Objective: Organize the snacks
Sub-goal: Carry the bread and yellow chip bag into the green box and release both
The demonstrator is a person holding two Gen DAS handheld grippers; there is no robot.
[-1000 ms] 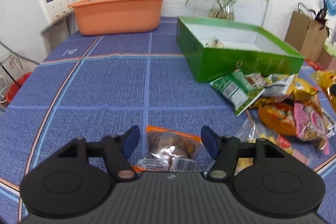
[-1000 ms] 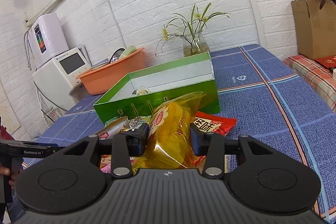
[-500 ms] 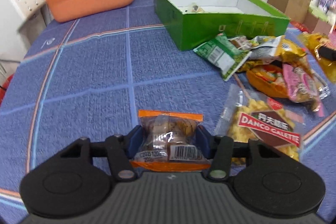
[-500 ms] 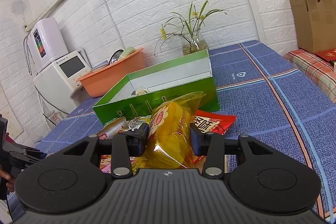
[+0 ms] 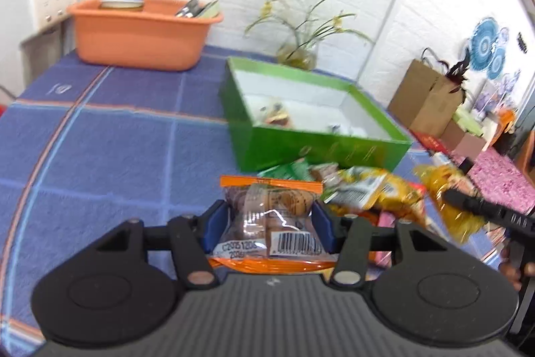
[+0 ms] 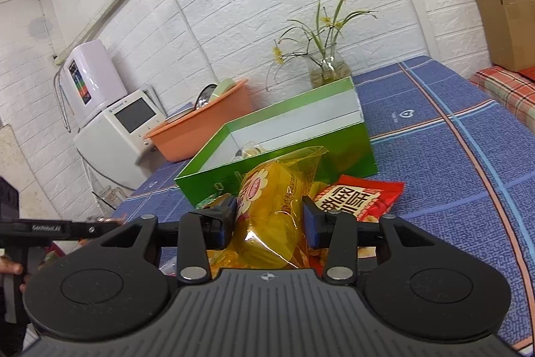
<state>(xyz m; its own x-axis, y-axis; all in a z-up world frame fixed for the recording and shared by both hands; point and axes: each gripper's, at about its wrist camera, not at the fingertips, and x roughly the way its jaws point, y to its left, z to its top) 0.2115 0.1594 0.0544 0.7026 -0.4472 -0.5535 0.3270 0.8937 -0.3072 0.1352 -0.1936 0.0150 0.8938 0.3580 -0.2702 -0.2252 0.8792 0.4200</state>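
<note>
My left gripper is shut on a clear, orange-edged packet of small cakes, held up above the blue cloth. My right gripper is shut on a yellow snack bag, which also shows at the right of the left wrist view. The green box with a white inside stands open beyond both, with a few small snacks in it; in the right wrist view the green box lies just behind the yellow bag. More snack bags are piled in front of the box.
A red snack bag lies right of the yellow one. An orange tub and a vase of flowers stand at the back of the table. A white appliance sits beyond the left edge, paper bags at the right.
The left gripper closed on the cake packet, lifted it off the cloth and tilted up toward the box. The right gripper kept still with the yellow bag.
</note>
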